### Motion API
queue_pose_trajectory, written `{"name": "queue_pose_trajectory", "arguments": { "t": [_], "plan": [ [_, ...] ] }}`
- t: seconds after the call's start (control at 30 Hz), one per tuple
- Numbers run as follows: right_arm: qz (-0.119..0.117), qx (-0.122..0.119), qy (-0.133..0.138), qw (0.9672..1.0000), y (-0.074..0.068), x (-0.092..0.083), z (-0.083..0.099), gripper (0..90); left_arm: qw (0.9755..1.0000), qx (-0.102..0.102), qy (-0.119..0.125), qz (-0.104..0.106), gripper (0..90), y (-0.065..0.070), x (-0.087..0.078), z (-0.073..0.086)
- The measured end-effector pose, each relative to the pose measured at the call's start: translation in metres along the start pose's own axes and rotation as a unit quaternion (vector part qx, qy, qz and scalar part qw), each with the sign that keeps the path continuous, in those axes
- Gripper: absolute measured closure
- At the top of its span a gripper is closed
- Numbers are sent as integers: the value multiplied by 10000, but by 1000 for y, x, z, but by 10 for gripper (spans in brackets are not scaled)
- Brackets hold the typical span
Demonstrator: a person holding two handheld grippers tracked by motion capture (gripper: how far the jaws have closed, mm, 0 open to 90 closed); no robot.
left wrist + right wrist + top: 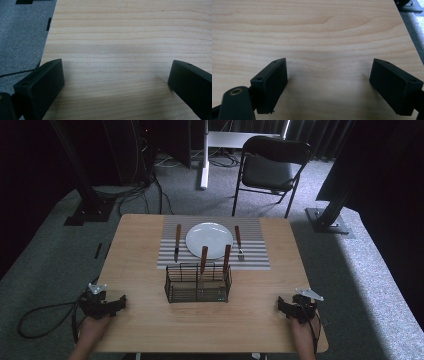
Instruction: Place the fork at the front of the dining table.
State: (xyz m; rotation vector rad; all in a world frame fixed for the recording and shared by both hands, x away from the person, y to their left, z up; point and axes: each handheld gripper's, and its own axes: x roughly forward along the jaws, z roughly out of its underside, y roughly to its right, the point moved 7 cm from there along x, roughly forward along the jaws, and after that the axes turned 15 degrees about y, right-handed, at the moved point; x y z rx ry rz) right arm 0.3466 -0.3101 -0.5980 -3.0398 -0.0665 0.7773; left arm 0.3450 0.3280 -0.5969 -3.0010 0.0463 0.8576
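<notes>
- High view: a wire basket [198, 283] stands at the middle of the table [140, 320], just in front of a striped placemat [255, 255] bearing a white plate [209, 240]. Two wooden-handled utensils stand in the basket, handles up and leaning slightly: the left utensil [204, 259] and the right utensil [226, 258]. Beyond the basket, a knife [177, 242] lies left of the plate and a fork [238, 242] right of it, their long axes running away from the person.
- High view, continued: the left hand-held gripper [121, 302] rests at the near left edge, the right hand-held gripper [281, 305] at the near right edge. The basket lies between them, forward and inward from each. The right one appears marginally nearer the right utensil; a reach would likely run inward and forward.
- Left gripper view: the left hand-held gripper [116, 80] is released, jaws wide apart over bare wood, nothing between them.
- Right gripper view: the right hand-held gripper [329, 80] is likewise released, grasping nothing.
</notes>
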Motion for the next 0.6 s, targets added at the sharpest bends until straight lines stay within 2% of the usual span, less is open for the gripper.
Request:
{"name": "queue_pose_trajectory", "arguments": {
  "t": [0.07,0.27,0.6],
  "plan": [
    [-59,-28,3,10000,2,-4,2,142,10000,3,0,1,4,0,0,0],
    [8,41,12,10000,11,-11,6,142,10000,4,-1,1,4,0,0,0],
    [28,25,9,10000,11,-11,6,142,10000,1,-1,0,4,0,0,0]
  ]
}}
